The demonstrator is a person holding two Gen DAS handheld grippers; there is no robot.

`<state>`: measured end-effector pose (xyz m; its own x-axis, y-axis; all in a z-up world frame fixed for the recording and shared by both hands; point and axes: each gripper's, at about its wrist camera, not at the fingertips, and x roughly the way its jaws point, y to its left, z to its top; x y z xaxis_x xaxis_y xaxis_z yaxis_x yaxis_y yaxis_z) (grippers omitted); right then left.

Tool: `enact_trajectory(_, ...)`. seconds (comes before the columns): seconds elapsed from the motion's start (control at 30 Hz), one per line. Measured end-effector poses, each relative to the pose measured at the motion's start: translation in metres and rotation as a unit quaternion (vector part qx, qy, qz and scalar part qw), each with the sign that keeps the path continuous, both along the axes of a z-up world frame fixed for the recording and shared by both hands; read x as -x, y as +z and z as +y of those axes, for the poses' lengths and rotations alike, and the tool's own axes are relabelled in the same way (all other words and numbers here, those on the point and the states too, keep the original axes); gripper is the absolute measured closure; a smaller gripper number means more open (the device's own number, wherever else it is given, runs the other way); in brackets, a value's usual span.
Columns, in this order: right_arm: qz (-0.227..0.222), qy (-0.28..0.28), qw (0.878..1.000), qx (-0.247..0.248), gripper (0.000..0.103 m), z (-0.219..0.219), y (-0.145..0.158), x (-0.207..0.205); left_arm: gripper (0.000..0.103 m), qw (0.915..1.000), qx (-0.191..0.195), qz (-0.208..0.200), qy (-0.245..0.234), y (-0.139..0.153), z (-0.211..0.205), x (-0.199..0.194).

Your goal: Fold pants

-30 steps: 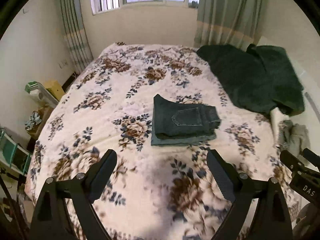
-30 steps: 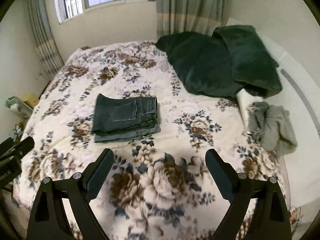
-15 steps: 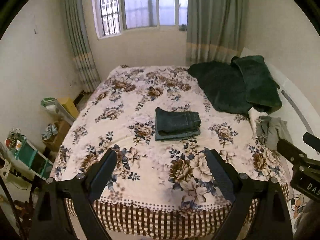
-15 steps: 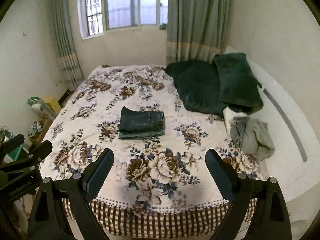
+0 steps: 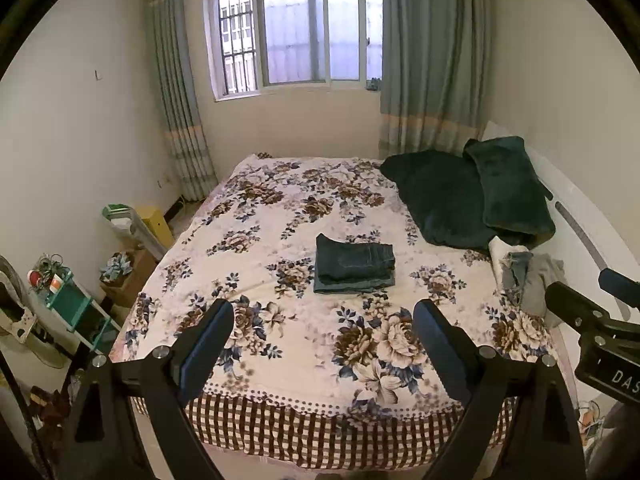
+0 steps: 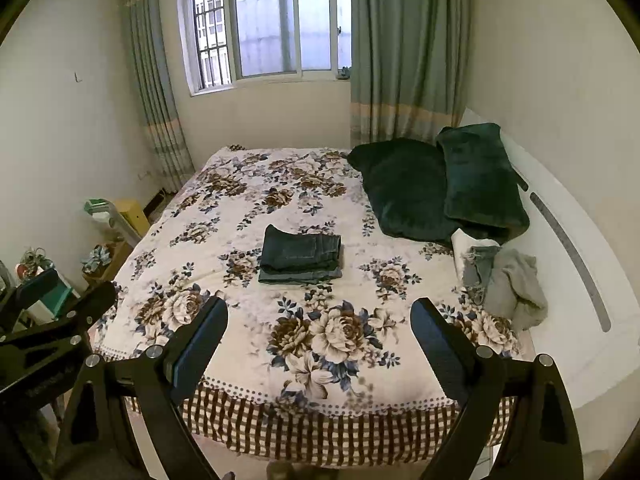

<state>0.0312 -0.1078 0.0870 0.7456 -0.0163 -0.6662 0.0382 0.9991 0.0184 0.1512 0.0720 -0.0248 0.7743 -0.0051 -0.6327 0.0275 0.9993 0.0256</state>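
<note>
The dark blue pants (image 5: 354, 264) lie folded in a neat rectangular stack in the middle of the floral bedspread (image 5: 280, 220); they also show in the right wrist view (image 6: 300, 255). My left gripper (image 5: 324, 320) is open and empty, held back beyond the foot of the bed, well short of the pants. My right gripper (image 6: 319, 318) is also open and empty, at about the same distance. The right gripper's body shows at the right edge of the left wrist view (image 5: 592, 332), and the left gripper's body shows at the left edge of the right wrist view (image 6: 52, 320).
Dark green pillows or blankets (image 5: 468, 196) lie at the bed's far right, with a grey crumpled garment (image 5: 528, 276) beside them. A white headboard (image 6: 568, 248) runs along the right. Shelves and clutter (image 5: 68, 296) stand left of the bed. A curtained window (image 5: 296, 32) is behind.
Both grippers have pulled back and up from the bed; the folded pants look smaller and farther, and the bed's checked front edge and the window have come into view. Both stay open.
</note>
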Motion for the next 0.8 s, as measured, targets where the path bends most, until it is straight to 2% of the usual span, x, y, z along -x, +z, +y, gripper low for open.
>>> enact_trajectory(0.03, -0.001, 0.002, 1.0, -0.001, 0.008, -0.002, 0.001, -0.001, 0.01, 1.0, 0.0, -0.001, -0.001, 0.001, -0.003, 0.0)
enact_trajectory(0.1, -0.008, 0.003, 1.0, -0.002, 0.004, -0.006, 0.002, -0.001, 0.0, 1.0, -0.005, -0.007, 0.002, 0.002, -0.006, 0.0)
enact_trajectory(0.4, -0.009, -0.011, 1.0, 0.007, 0.003, -0.026, -0.015, -0.053, 0.0, 0.9996, -0.001, -0.019, 0.021, -0.001, -0.011, -0.031)
enact_trajectory(0.8, 0.033, -0.025, 0.999, 0.01, 0.003, -0.036, -0.071, -0.136, 0.0, 0.9984, -0.021, 0.04, 0.033, -0.051, -0.022, -0.093)
